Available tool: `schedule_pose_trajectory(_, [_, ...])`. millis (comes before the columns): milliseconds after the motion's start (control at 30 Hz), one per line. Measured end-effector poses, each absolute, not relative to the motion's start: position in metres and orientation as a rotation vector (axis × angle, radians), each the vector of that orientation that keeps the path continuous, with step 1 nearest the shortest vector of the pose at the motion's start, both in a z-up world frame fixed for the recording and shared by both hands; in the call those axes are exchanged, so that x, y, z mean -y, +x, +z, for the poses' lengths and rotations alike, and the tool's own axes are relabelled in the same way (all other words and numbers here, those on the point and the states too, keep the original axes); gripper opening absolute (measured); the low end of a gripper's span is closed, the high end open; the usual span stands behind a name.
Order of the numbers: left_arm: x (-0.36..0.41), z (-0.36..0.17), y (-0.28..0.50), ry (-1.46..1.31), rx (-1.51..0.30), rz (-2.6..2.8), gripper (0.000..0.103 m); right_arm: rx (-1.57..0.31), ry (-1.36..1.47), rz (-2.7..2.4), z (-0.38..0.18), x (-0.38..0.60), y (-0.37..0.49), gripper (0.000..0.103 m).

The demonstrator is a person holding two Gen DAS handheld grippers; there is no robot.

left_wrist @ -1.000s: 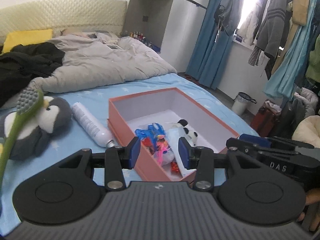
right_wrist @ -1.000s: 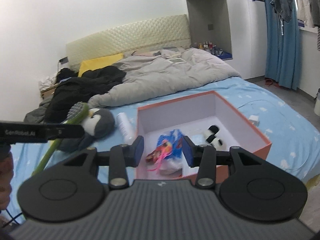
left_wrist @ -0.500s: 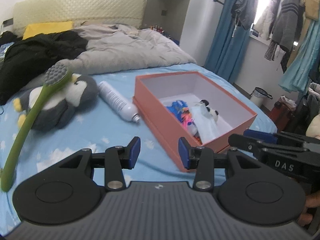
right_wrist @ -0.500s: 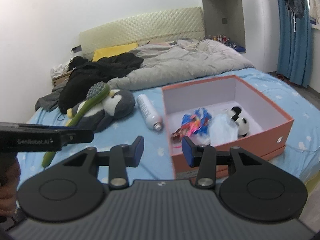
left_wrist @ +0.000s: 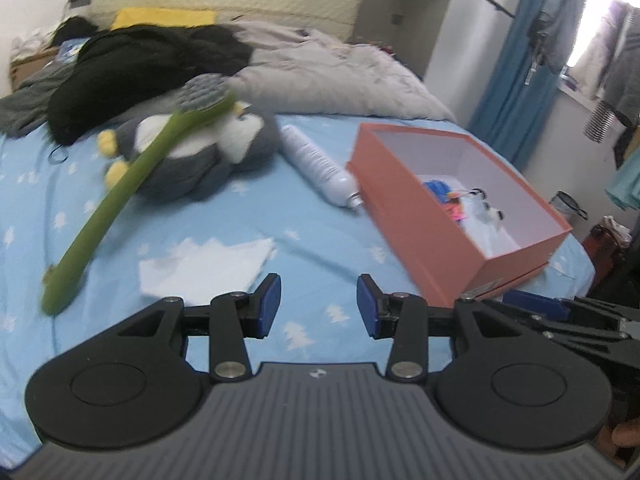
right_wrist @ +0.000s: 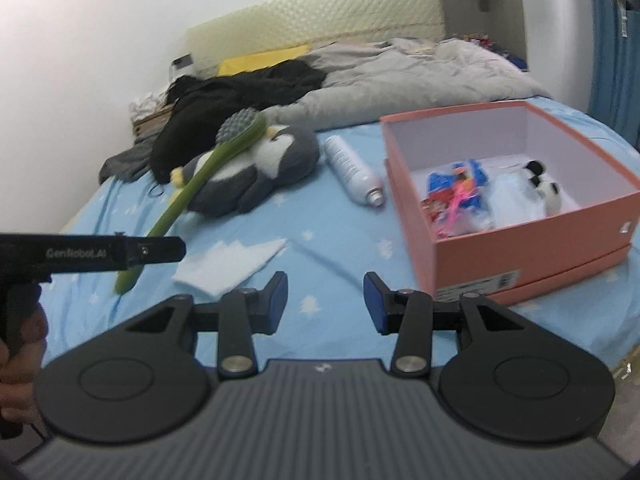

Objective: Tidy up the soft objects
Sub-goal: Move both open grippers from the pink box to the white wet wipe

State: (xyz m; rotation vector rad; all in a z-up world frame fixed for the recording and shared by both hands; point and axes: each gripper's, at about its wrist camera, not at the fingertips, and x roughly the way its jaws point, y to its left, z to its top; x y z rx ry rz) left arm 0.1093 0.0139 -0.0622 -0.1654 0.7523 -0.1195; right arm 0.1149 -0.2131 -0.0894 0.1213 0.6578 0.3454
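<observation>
Inside, the open salmon-pink cardboard box (right_wrist: 536, 236) with white walls holds a small black-and-white panda plush (right_wrist: 542, 190), a crumpled clear plastic bag (right_wrist: 506, 200) and a bright blue, red and pink bundle of wrappers (right_wrist: 454, 184); the box sits on the pale blue star-printed bedsheet (right_wrist: 320, 216), near the bed's right side.

Left of the box, a white spray can (right_wrist: 352, 168) lies on its side, its nozzle just beside the box wall. Further left lies a grey-and-white penguin plush with yellow feet (right_wrist: 256, 172), and a long green back brush with a grey bristle head (right_wrist: 208, 184) rests across it. A flat white tissue (right_wrist: 230, 262) lies on the sheet near the front.

Both tools are empty, their blue pads spread apart. The left gripper (left_wrist: 318, 306) hangs over bare sheet, the tissue just beyond its left finger and the penguin well beyond that. The right gripper (right_wrist: 325, 302) also hangs over bare sheet, the tissue ahead to its left, the box to its right.

Open sheet lies between tissue, can and box; a rumpled grey duvet (right_wrist: 420, 76) and black clothing (right_wrist: 240, 96) crowd the far end.
</observation>
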Motion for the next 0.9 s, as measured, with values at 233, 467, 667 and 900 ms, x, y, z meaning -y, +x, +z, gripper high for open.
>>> schedule_pose_trajectory(233, [-0.033, -0.072, 0.098, -0.191, -0.754, -0.036, 0.048, -0.689, 0.085, 0.424, -0.098, 0.183, 0.117, 0.045])
schedule_pose_trajectory(467, [-0.053, -0.098, 0.095, -0.237, -0.789, 0.067, 0.048, -0.77, 0.093, 0.513, -0.12, 0.163, 0.131, 0.045])
schedule_pose_trajectory(667, [-0.069, -0.12, 0.111, -0.233, -0.807, 0.119, 0.048, -0.812, 0.056, 0.577, -0.136, 0.14, 0.158, 0.045])
schedule_pose_trajectory(900, [-0.092, -0.143, 0.133, -0.248, -0.834, 0.175, 0.048, -0.811, -0.008, 0.616, -0.154, 0.109, 0.188, 0.045])
